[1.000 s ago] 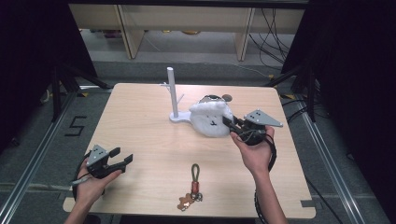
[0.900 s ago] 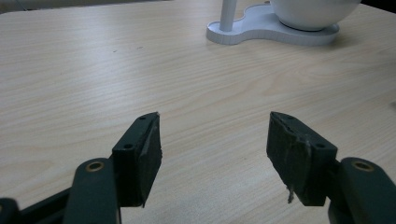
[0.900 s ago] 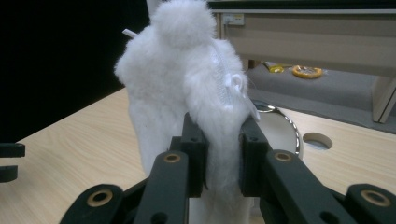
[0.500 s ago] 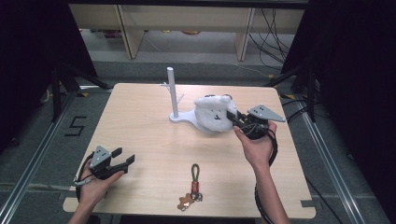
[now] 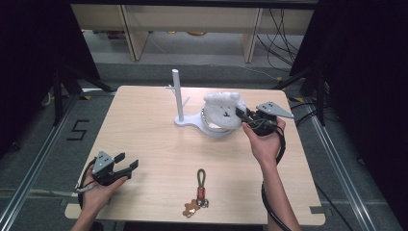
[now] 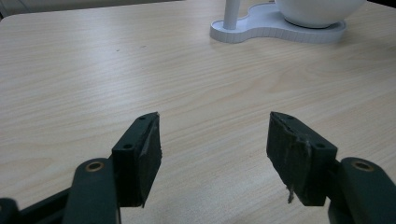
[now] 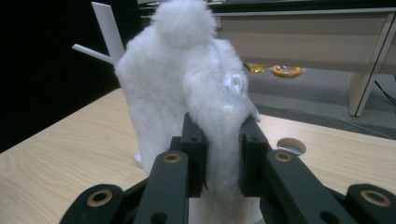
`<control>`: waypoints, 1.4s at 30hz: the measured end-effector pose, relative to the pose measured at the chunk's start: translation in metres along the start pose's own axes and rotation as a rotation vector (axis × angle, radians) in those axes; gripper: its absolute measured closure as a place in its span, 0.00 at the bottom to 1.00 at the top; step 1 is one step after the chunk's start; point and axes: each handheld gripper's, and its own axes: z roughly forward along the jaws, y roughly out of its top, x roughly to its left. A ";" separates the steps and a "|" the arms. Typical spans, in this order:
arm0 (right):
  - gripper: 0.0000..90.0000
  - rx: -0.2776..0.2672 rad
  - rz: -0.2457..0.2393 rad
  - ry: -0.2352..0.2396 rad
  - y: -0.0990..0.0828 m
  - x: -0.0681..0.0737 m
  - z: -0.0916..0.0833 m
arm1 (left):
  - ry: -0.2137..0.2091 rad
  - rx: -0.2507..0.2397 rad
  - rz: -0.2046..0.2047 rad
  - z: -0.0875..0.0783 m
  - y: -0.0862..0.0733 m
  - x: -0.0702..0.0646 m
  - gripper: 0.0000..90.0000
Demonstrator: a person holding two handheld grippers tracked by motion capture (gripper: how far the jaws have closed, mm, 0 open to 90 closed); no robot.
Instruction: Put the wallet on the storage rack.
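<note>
A fluffy white pouch [image 5: 222, 108] with a small face on it hangs over the white bowl [image 5: 219, 131] of a stand at the table's far middle. My right gripper [image 5: 243, 115] is shut on the pouch's right side. In the right gripper view the jaws [image 7: 219, 135] pinch a fold of the white fur [image 7: 187, 93], and a zipper pull shows on it. The stand's upright post [image 5: 177, 94] rises left of the bowl. My left gripper [image 5: 126, 161] stands open above bare wood at the near left, its pads [image 6: 144, 154] wide apart with nothing between them.
A keychain [image 5: 198, 192] with a green loop and a small brown bear lies near the front edge. The white stand base [image 6: 261, 28] and bowl [image 6: 317, 9] lie far ahead of the left gripper. A round hole [image 7: 292, 146] is cut in the tabletop. Shelves stand behind the table.
My right gripper has carried the white pouch a little to the right and farther back over the bowl. The left gripper has stayed where it was.
</note>
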 end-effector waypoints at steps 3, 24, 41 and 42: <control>0.86 0.004 0.012 -0.009 0.000 -0.002 0.004 | -0.001 0.003 0.005 0.000 0.000 0.000 0.38; 0.86 0.047 0.012 -0.036 0.003 -0.012 0.039 | -0.007 0.002 0.003 0.000 -0.001 -0.002 0.38; 0.85 0.129 0.035 -0.058 -0.009 -0.018 0.059 | -0.011 0.008 0.005 0.001 -0.002 -0.002 0.38; 0.85 0.129 0.022 -0.060 -0.010 -0.018 0.061 | -0.011 0.008 0.007 0.001 -0.002 -0.002 0.38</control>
